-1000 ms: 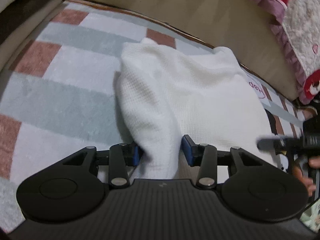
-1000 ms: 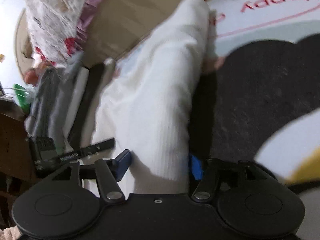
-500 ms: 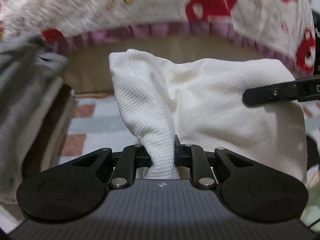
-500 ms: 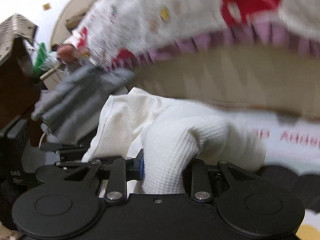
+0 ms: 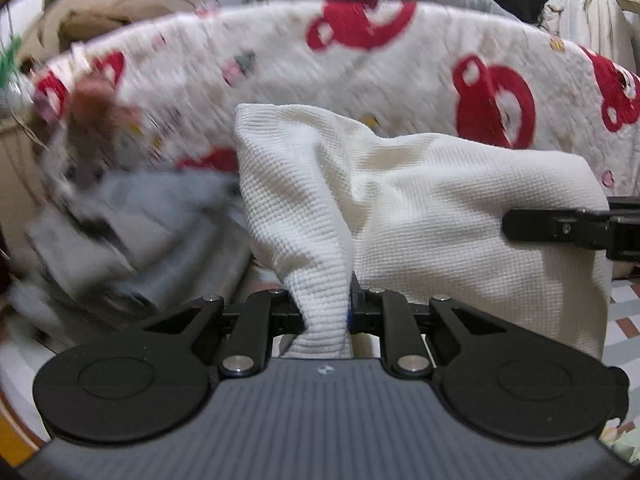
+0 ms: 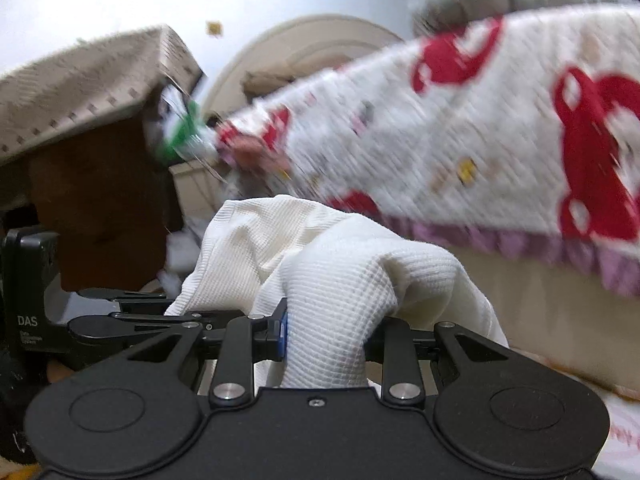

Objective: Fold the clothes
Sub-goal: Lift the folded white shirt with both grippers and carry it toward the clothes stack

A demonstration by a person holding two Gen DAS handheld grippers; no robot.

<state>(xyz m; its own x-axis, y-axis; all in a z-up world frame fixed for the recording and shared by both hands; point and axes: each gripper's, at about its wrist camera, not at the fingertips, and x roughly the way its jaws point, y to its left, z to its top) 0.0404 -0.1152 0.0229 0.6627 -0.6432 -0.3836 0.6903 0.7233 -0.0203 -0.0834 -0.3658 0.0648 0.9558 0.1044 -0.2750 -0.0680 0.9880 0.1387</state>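
Note:
A folded white waffle-knit garment hangs in the air between both grippers. My left gripper is shut on a bunched fold at its near left edge. My right gripper is shut on a thick roll of the same white garment. In the left wrist view the right gripper's black finger pokes in from the right edge, against the cloth. In the right wrist view the left gripper's black body shows at the left, beside the cloth.
A white blanket with red bear prints drapes over a bed behind the garment. A stack of grey folded clothes lies at the left, blurred. A brown cabinet stands at the left. The patterned rug shows at lower right.
Both grippers shut on the white garment and lifted it off the rug. The views tilted up from the floor to the bed and the grey stack.

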